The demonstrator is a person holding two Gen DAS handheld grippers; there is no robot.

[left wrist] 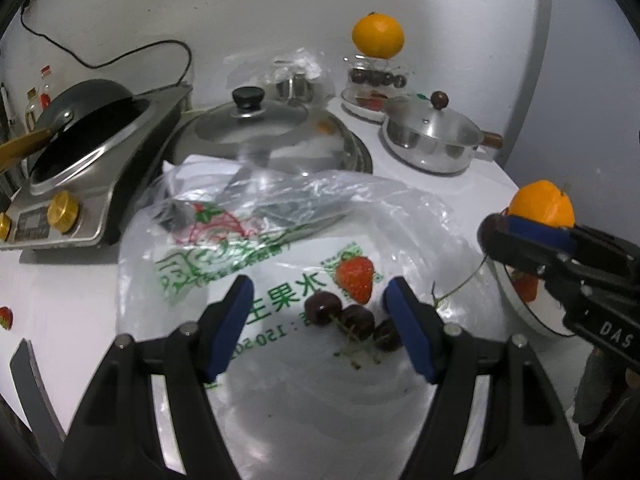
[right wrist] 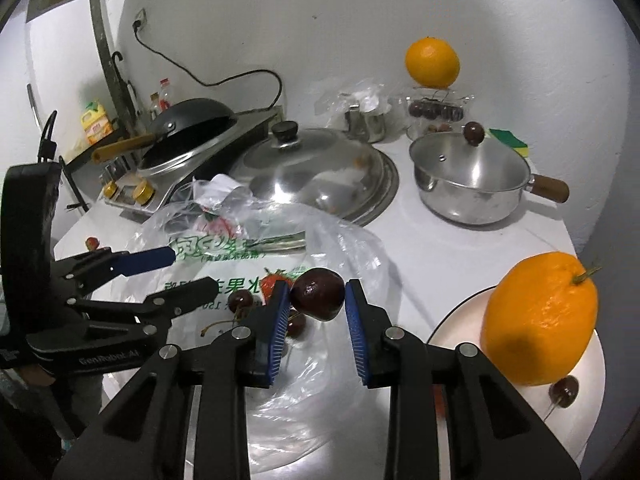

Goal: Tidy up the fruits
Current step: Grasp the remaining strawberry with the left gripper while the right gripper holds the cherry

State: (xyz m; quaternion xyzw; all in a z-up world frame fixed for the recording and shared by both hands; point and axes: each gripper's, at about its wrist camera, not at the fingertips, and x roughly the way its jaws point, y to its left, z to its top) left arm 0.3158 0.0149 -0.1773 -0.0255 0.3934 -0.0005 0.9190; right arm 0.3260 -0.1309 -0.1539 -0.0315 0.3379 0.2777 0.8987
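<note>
My right gripper (right wrist: 318, 294) is shut on a dark cherry (right wrist: 317, 294), held above the clear plastic fruit bag (right wrist: 340, 240). It also shows at the right of the left wrist view (left wrist: 494, 232), the cherry (left wrist: 489, 229) at its tips. My left gripper (left wrist: 318, 294) is open and empty over the bag, with three cherries (left wrist: 348, 316) and a strawberry (left wrist: 355, 276) lying between its fingers. It also shows in the right wrist view (right wrist: 192, 274). A white plate (right wrist: 460, 324) at the right holds an orange (right wrist: 538, 316), a cherry (right wrist: 564, 390) and a strawberry (left wrist: 526, 286).
A steel lidded wok (left wrist: 276, 136) and a small saucepan (right wrist: 472, 176) stand behind the bag. An induction cooker with a black pan (left wrist: 88, 128) is at the left. A second orange (left wrist: 378, 36) sits on a glass container of cherries (right wrist: 436, 110) at the back. A strawberry (left wrist: 5, 317) lies at the left table edge.
</note>
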